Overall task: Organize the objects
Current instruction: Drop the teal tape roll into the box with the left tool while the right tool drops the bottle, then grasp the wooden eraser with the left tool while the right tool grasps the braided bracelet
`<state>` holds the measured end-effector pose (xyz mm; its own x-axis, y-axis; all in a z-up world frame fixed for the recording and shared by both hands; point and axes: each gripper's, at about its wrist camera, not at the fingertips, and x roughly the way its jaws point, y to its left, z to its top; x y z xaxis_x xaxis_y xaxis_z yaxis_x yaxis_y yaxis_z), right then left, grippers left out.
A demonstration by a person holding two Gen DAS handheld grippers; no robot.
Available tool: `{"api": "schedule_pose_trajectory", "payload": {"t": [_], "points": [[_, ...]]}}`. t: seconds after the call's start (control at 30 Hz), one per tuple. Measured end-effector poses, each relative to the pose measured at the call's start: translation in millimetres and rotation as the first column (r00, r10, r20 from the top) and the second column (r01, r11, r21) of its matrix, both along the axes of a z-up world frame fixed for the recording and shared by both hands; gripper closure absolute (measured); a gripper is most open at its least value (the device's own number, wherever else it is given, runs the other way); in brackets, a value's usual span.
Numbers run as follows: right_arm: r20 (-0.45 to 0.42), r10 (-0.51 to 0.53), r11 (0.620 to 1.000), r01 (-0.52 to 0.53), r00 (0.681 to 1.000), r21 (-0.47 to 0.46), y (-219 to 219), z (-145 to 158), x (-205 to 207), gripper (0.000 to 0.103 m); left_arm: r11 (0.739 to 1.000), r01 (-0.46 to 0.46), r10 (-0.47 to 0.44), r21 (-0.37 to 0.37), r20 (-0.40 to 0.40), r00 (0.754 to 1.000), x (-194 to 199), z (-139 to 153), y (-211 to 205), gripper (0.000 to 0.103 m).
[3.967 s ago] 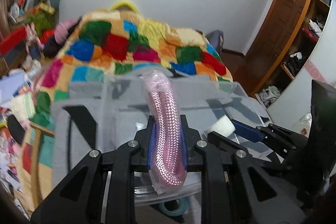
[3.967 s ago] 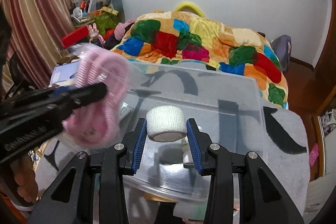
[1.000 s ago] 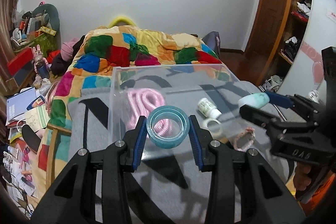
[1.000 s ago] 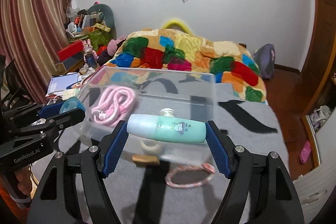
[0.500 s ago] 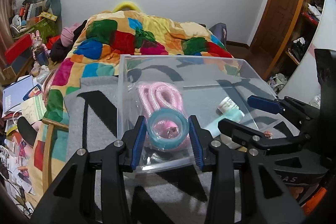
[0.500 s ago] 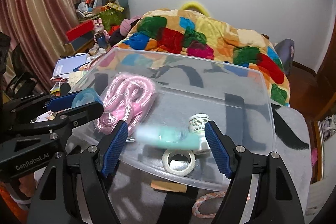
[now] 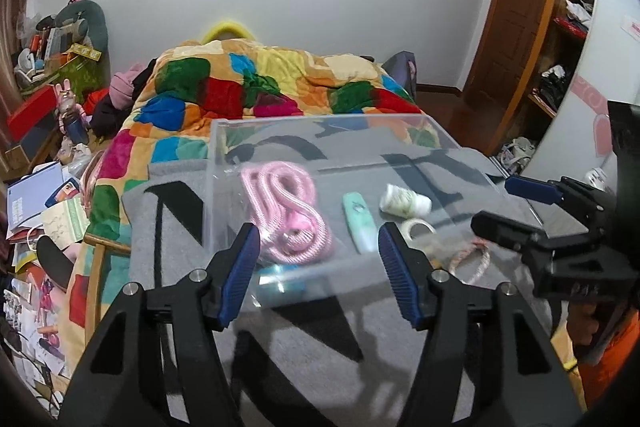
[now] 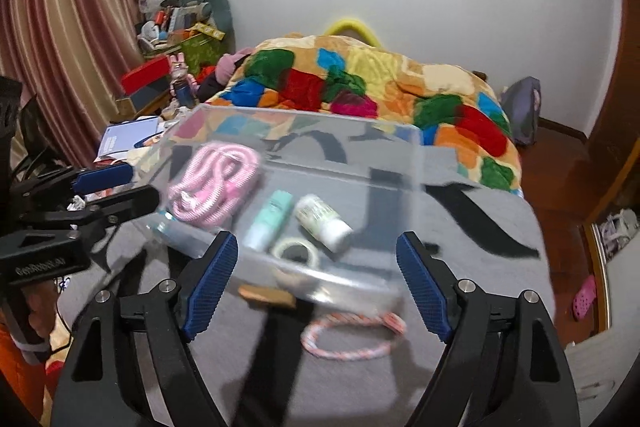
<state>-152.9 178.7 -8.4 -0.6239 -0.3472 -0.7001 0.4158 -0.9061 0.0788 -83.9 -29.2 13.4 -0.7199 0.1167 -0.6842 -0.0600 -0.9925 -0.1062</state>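
A clear plastic box stands on a grey cloth. In it lie a pink coiled rope, a mint green tube, a white bottle, a white tape roll and a teal tape roll. My left gripper is open and empty, just before the box's near wall. My right gripper is open and empty at the box's near right side.
A red-and-white cord loop and a small brown piece lie on the grey cloth outside the box. A bed with a patchwork blanket is behind. Clutter fills the floor at left.
The left gripper opened, dropped the teal tape roll into the box and drew back. The right gripper, open, drew back from the box; the green tube now lies still inside.
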Motion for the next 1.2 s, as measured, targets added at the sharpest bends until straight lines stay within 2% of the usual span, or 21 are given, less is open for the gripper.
{"api": "schedule_pose_trajectory", "payload": {"t": [0.17,0.33,0.43,0.63,0.7,0.77,0.83,0.87,0.9,0.97,1.13,1.2], "points": [[0.045,-0.009,1.0,0.008,0.999,0.026,22.8,-17.8,10.3,0.021,0.999,0.033,-0.034,0.007,0.02,0.999,12.1,-9.9,15.1,0.042],[0.055,0.04,0.996,-0.044,0.998,0.071,29.3,-40.8,24.0,0.013,0.995,0.096,-0.095,-0.009,0.058,0.994,14.4,-26.8,36.9,0.042],[0.083,0.051,0.994,-0.059,0.995,0.089,28.2,-53.0,24.2,0.012,0.992,0.128,-0.127,-0.008,0.095,0.987,8.3,-39.8,49.7,0.046],[0.109,-0.034,0.99,0.019,0.993,0.14,31.5,-66.3,3.9,0.013,0.989,0.145,-0.143,-0.004,0.171,0.975,-10.7,-65.1,65.2,0.052],[0.126,-0.034,0.993,0.019,0.991,0.12,32.9,-69.3,-0.6,0.023,0.988,0.152,-0.15,-0.001,0.173,0.974,-14.8,-67.8,68.9,0.052],[0.136,-0.011,0.995,-0.002,0.991,0.101,31.2,-72.3,-0.3,0.043,0.987,0.159,-0.156,-0.005,0.166,0.974,-17.6,-68.5,73.3,0.052],[0.135,0.007,0.997,-0.017,0.991,0.08,30.9,-72.9,1.0,0.058,0.987,0.164,-0.16,-0.008,0.163,0.974,-20.2,-69.1,76.9,0.053],[0.132,0.003,0.996,-0.014,0.991,0.083,30.7,-73.4,1.7,0.069,0.986,0.168,-0.165,-0.001,0.166,0.972,-21.7,-69.9,78.3,0.054],[0.128,-0.002,0.996,-0.01,0.992,0.089,30.2,-73.2,2.3,0.073,0.985,0.17,-0.169,0.005,0.167,0.971,-22.5,-70.8,80.0,0.057],[0.126,-0.01,0.996,-0.001,0.992,0.088,31.5,-72.3,2.8,0.092,0.985,0.173,-0.172,0.011,0.169,0.971,-23.9,-73.1,83.0,0.06],[0.142,0.017,0.999,-0.023,0.99,0.035,35.2,-70.4,12.9,0.094,0.983,0.184,-0.185,0.019,0.164,0.969,-25.2,-75.9,88.1,0.073],[0.148,0.032,0.999,-0.035,0.988,0.015,33.0,-71.4,15.2,0.094,0.979,0.202,-0.202,0.021,0.164,0.965,-24.5,-75.7,90.6,0.083]]}}
